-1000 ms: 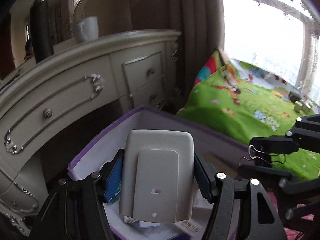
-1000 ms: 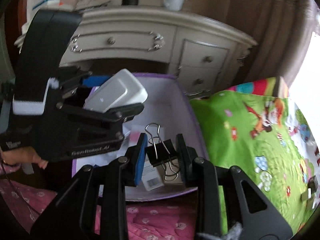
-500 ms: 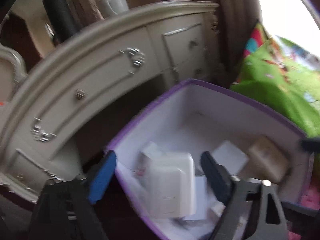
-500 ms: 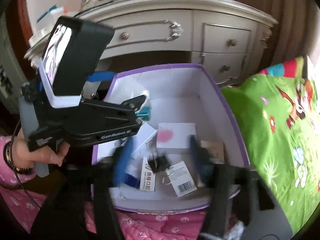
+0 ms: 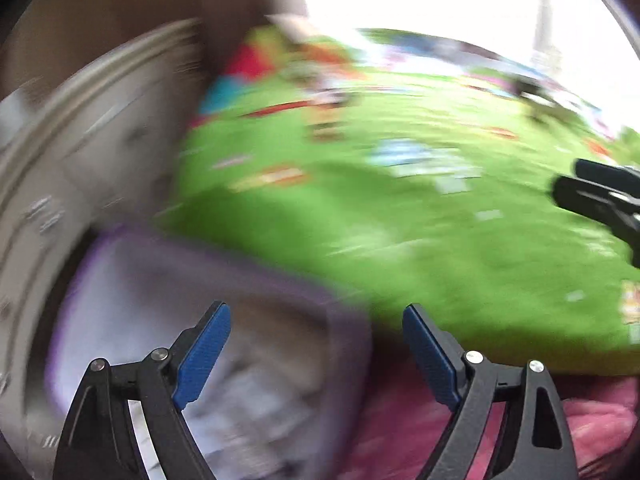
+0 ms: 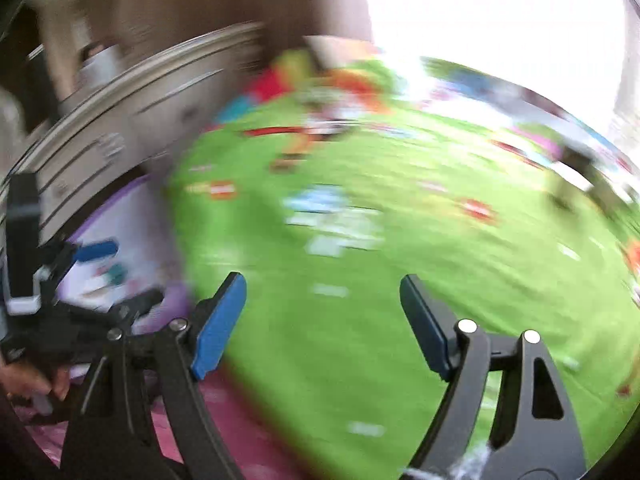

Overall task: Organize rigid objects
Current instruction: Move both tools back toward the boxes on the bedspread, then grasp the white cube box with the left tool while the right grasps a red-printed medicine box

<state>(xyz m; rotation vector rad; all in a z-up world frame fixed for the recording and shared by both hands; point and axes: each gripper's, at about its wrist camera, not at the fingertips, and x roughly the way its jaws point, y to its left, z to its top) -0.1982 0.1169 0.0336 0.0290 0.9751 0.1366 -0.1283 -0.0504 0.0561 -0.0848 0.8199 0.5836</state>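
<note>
Nearest to us, our left gripper [image 5: 316,344] has its 2 blue-padded black fingers spread wide with nothing between them, and our right gripper [image 6: 322,320] is spread just as wide and equally bare. Under both lies a pink floral cloth [image 5: 420,432]. Just beyond the left gripper sits the purple-rimmed white storage box [image 5: 132,280], holding pale rigid items [image 5: 256,396] too blurred to name (motion smear covers both views). In the right wrist view the left gripper hangs over that box at the left edge. Further out spreads a bright green cartoon-printed play mat [image 6: 400,264], touching the box's right side, with a cream carved wooden dresser [image 6: 132,120] behind the box.
</note>
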